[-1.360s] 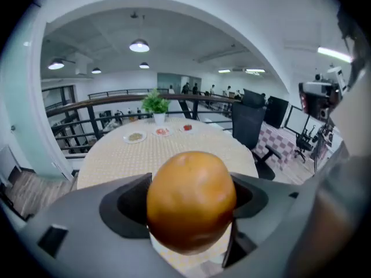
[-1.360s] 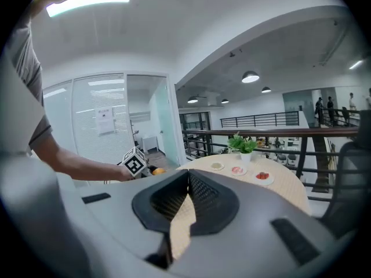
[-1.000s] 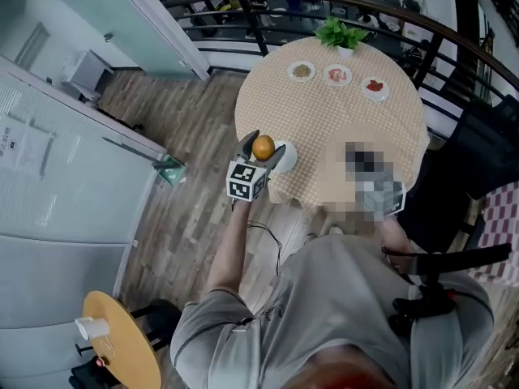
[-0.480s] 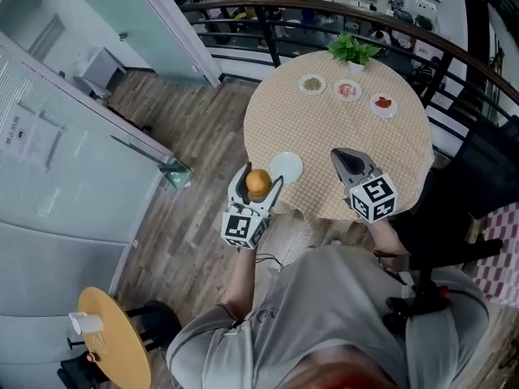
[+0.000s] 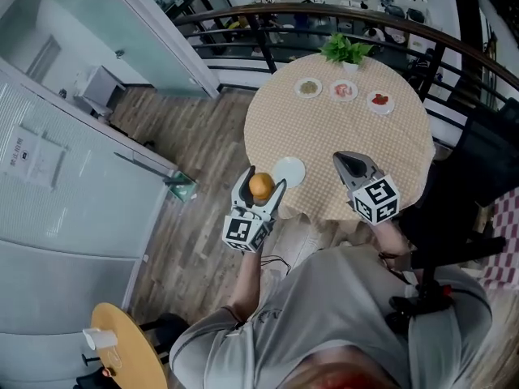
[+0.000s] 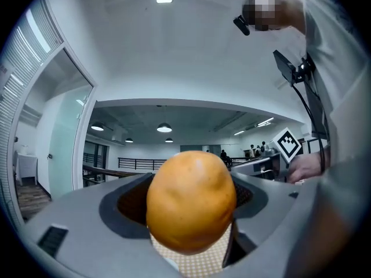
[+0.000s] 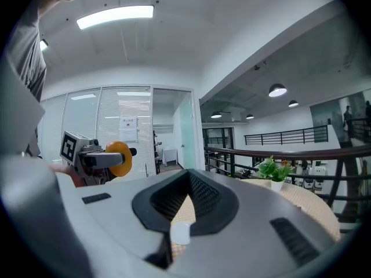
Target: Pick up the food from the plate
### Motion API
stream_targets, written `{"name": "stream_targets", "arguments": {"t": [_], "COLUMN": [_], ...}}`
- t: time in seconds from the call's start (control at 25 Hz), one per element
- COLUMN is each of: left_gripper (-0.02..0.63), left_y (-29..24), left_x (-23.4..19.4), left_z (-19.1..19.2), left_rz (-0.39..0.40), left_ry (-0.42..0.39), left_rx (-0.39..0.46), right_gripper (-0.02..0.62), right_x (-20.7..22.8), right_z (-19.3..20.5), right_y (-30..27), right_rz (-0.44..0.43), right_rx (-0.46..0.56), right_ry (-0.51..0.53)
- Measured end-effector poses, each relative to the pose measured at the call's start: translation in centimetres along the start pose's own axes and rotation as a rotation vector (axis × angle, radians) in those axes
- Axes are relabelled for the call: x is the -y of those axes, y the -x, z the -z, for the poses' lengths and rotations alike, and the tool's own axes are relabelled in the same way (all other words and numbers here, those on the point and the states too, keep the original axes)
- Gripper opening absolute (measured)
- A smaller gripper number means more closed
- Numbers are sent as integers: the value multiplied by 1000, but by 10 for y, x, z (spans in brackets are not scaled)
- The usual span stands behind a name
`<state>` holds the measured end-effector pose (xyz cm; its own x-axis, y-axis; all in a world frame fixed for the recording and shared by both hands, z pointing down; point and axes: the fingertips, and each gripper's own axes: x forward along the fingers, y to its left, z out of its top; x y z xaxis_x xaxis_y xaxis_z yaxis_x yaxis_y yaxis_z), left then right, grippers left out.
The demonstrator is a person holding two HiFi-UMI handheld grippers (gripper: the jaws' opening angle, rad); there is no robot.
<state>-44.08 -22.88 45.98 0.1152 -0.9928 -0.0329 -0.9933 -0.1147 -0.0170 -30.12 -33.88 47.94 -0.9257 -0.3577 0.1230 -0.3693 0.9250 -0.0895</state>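
Left arm reaches out from the torso, left gripper [image 5: 259, 191] level, off the table's near edge above the wooden floor. Its jaws stand wide, clamped on the orange [image 6: 191, 200]. It's clear of the plate! The right gripper [image 5: 347, 163] hangs over the table [image 5: 349, 132] edge, jaws closed together, nothing in them. Between the two grippers lies the white plate [image 5: 289, 171], bare. Farther off, three small dishes [image 5: 343, 91] and a potted plant [image 5: 346, 51].
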Motion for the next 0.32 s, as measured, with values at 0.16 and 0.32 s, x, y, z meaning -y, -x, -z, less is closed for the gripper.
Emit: {"name": "stream_targets", "arguments": {"t": [0.16,0.32], "left_gripper": [373,373], "left_y": [1,-2], "left_x": [2,1], "left_z": [0,-2], "left_rz": [12,8], "left_ry": [25,37], "left_rx": [-16,-11], "right_gripper": [13,13], "right_x": [0,3], "right_z": [2,1], "right_y": [7,10], "right_rz": [11,17], "right_rx": [0,7], "right_ry": [-5,-5]}}
